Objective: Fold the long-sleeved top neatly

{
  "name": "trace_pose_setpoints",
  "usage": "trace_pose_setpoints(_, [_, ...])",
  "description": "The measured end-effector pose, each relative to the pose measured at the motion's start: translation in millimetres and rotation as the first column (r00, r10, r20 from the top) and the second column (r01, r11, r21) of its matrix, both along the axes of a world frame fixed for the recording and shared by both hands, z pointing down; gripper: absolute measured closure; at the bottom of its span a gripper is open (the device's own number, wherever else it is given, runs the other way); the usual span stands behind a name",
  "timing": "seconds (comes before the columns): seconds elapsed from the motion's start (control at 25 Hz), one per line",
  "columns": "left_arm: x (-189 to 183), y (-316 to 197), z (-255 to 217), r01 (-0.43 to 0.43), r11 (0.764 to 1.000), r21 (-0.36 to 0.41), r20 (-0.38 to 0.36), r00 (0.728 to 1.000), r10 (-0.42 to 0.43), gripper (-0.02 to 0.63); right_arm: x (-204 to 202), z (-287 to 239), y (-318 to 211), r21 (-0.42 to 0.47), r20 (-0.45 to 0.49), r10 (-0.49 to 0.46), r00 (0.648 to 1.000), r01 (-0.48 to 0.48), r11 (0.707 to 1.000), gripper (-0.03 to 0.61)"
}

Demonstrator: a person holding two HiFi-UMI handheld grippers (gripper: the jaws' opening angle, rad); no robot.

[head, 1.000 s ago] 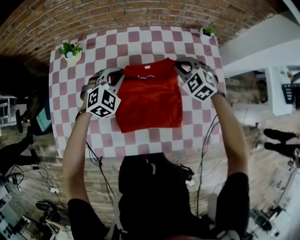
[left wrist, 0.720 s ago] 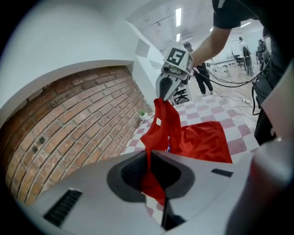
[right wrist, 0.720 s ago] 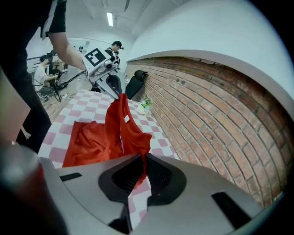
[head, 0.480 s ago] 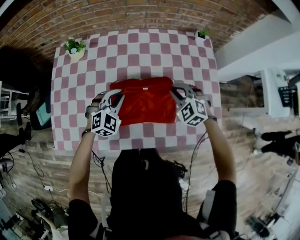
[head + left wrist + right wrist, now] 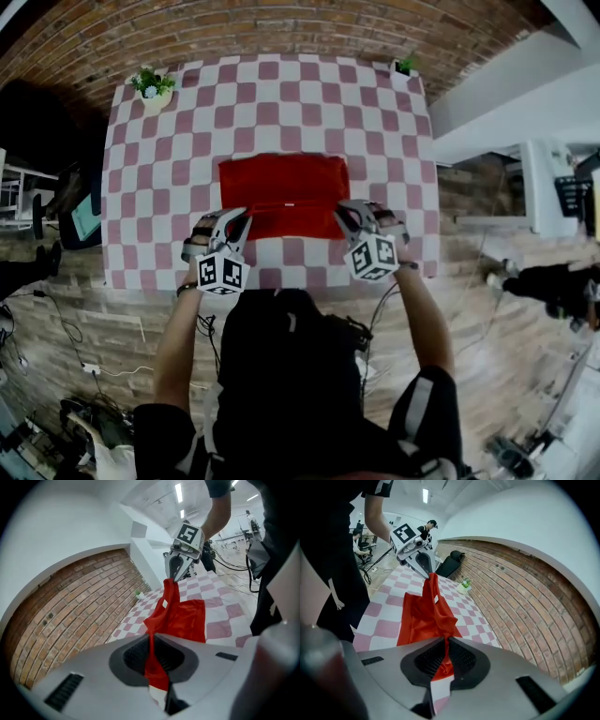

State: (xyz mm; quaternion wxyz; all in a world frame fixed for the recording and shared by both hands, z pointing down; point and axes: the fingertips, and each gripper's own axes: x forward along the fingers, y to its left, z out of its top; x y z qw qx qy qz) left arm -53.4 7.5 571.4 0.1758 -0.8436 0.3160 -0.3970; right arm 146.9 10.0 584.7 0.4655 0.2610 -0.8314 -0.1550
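Pinching the near edge of the red long-sleeved fabric top point(image 5: 281, 183) at both ends: left grey two-jaw gripper point(image 5: 238, 223) narrowed onto the left corner, right grey two-jaw gripper point(image 5: 345, 216) narrowed onto the right corner. Holding that edge taut, raised off the pink-and-white checked tablecloth point(image 5: 281, 98), with the rest lying flat mid-table.

A checkered table point(image 5: 272, 94) bears the red top point(image 5: 281, 183) and two potted plants point(image 5: 150, 84) point(image 5: 405, 67).
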Motion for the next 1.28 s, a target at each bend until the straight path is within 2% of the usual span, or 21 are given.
trace_pose_setpoints(0.2, [-1.2, 17.8, 33.6, 0.018, 1.000, 0.025, 0.043, 0.999, -0.019, 0.583, -0.3, 35.2, 25.6, 0.005, -0.022, 0.017, 1.000, -0.017, 1.000, 0.548])
trace_pose_setpoints(0.68, [-9.0, 44.3, 124.1, 0.022, 0.997, -0.077, 0.164, 0.986, -0.009, 0.583, -1.9, 124.9, 64.2, -0.080, -0.090, 0.047, 0.995, -0.055, 0.995, 0.548])
trace_pose_setpoints(0.96, [-13.3, 56.4, 160.6, 0.082, 0.977, -0.197, 0.180, 0.983, -0.046, 0.581, 2.3, 154.7, 69.3, -0.133, -0.127, 0.064, 0.990, -0.081, 0.988, 0.548])
trace_pose_setpoints(1.12, [-7.3, 60.1, 164.5, 0.100, 0.966, -0.240, 0.156, 0.986, -0.064, 0.577, 1.4, 158.9, 72.5, -0.168, -0.117, 0.089, 0.989, -0.108, 0.980, 0.546])
trace_pose_setpoints(1.2, [-6.0, 62.4, 166.0, 0.093, 0.960, -0.265, 0.147, 0.988, -0.055, 0.538, -1.3, 160.8, 75.2, -0.191, -0.117, 0.086, 0.989, -0.107, 0.976, 0.541])
trace_pose_setpoints(1.28, [-3.7, 67.4, 169.0, 0.083, 0.948, -0.306, 0.137, 0.990, -0.043, 0.488, -4.4, 163.6, 81.5, -0.224, -0.119, 0.074, 0.990, -0.100, 0.969, 0.488])
